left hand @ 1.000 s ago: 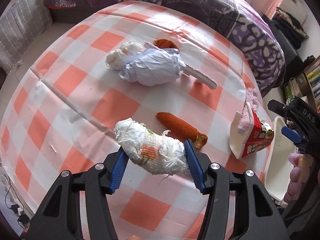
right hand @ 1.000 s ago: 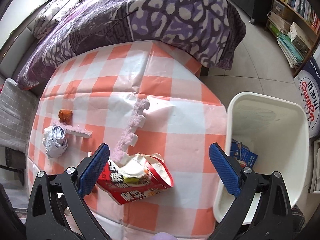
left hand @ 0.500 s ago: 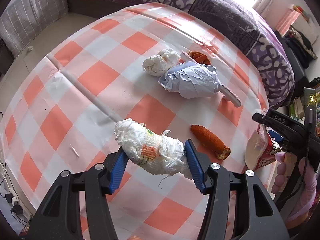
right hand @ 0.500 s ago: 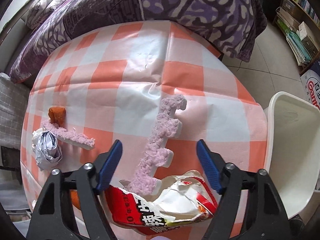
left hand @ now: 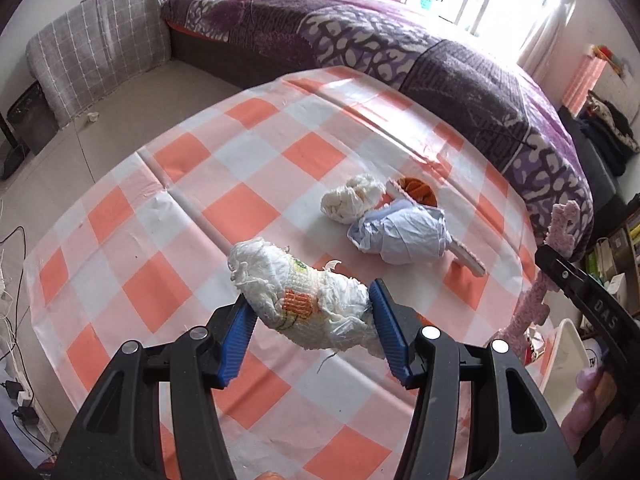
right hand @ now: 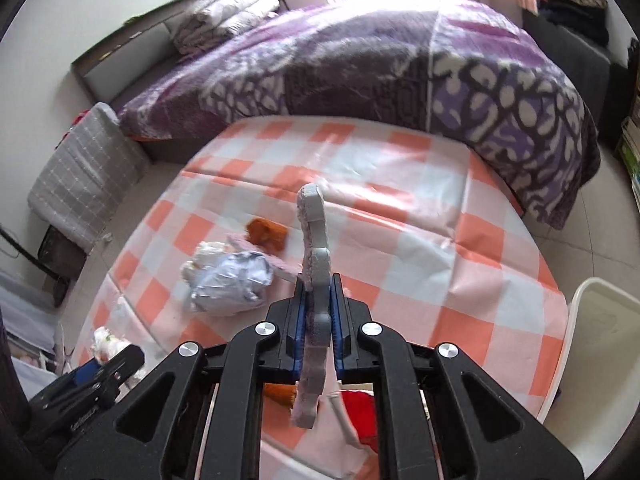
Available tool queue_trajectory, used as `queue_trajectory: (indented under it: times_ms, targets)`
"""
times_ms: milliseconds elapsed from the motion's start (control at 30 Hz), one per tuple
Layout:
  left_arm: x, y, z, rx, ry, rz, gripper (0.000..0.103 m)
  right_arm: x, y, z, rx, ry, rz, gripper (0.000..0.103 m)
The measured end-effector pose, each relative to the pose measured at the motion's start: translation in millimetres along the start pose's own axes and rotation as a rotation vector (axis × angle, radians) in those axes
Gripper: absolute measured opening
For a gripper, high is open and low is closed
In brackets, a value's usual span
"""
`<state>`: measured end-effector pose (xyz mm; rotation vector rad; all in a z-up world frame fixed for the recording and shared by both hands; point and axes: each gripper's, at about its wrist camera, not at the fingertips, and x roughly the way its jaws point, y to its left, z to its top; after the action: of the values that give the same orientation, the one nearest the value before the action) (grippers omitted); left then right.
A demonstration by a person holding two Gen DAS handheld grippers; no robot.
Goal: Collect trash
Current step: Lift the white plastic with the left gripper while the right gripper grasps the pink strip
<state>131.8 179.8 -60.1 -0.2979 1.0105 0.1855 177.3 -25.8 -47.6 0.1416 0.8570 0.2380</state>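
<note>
My left gripper (left hand: 310, 330) is shut on a crumpled white cloth wad (left hand: 304, 304) and holds it above the checked tablecloth (left hand: 192, 184). My right gripper (right hand: 318, 318) is shut on a pink foam puzzle piece (right hand: 314, 264), held upright on edge above the table; it also shows in the left wrist view (left hand: 538, 280). On the table lie a crumpled pale blue paper ball (left hand: 404, 234), a white tissue wad (left hand: 350, 200), an orange scrap (left hand: 418, 190) and a second pink foam strip (left hand: 466, 256). A white bin (right hand: 600, 360) stands at the table's right edge.
A red snack bag (right hand: 362, 412) and an orange scrap (right hand: 278, 392) lie under my right gripper. A bed with a purple patterned blanket (right hand: 380, 72) runs behind the table. A grey checked cushion (left hand: 96, 44) leans at the left. Bookshelves (left hand: 624, 248) stand at the right.
My right gripper has closed on the pink foam piece and lifted it upright off the table. My left gripper has risen and drawn back with the cloth wad in it.
</note>
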Motion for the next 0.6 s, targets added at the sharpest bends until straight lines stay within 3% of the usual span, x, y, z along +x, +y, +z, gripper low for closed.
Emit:
queue_trajectory:
  times_ms: [267, 600]
  targets:
    - [-24.0, 0.3, 8.3, -0.026, -0.128, 0.017, 0.056, -46.7, 34.8, -12.1, -0.201, -0.173, -0.034, 0.01]
    - [-34.3, -17.9, 3.9, 0.01, -0.179, 0.014, 0.056, -58.9, 24.1, -18.3, -0.184, -0.196, -0.1, 0.01]
